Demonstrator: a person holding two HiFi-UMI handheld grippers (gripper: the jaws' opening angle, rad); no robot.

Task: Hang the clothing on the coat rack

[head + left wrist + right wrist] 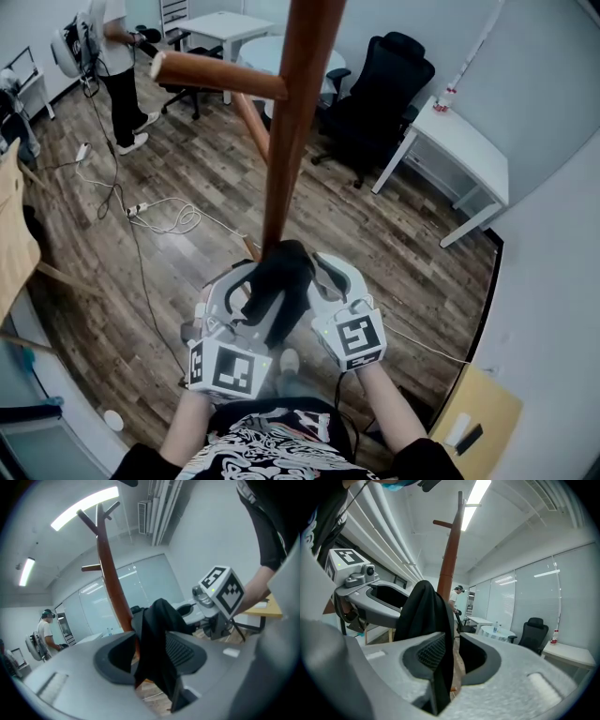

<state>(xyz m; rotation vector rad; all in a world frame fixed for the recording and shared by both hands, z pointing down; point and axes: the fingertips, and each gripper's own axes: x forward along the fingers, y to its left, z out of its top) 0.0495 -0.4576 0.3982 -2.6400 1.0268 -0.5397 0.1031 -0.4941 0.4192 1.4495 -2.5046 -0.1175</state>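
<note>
Black fabric – the clothing (279, 281) – sits bunched between the two grippers, just in front of the foot of the coat rack (295, 122). It is too crumpled to tell what kind of garment it is. In the head view it covers the inner jaw of each gripper, and it also hides the rack's base. The top of the brown wooden pole is cut off by that view's upper edge, so only one peg (220, 75) shows there.

The left gripper (248, 291) has its jaws spread wide. In its own view the cloth hangs in the gap and lies against the right-hand ribbed pad, with the floor visible beside it. The right gripper (319, 281) also has its jaws apart, with the cloth draped over the left-hand pad and a clear slot next to it. Neither pair of pads clamps the fabric.

The garment forms a narrow ridge whose long axis runs up and down. It rises above the jaws to a rounded hump, and its lower end trails down through both gaps. From above, the ridge slants from the pole back toward the person's body.

Beyond it are a wooden floor (187, 187), a black office chair (384, 84), a white table (459, 141) and another person (117, 66) – far off.
</note>
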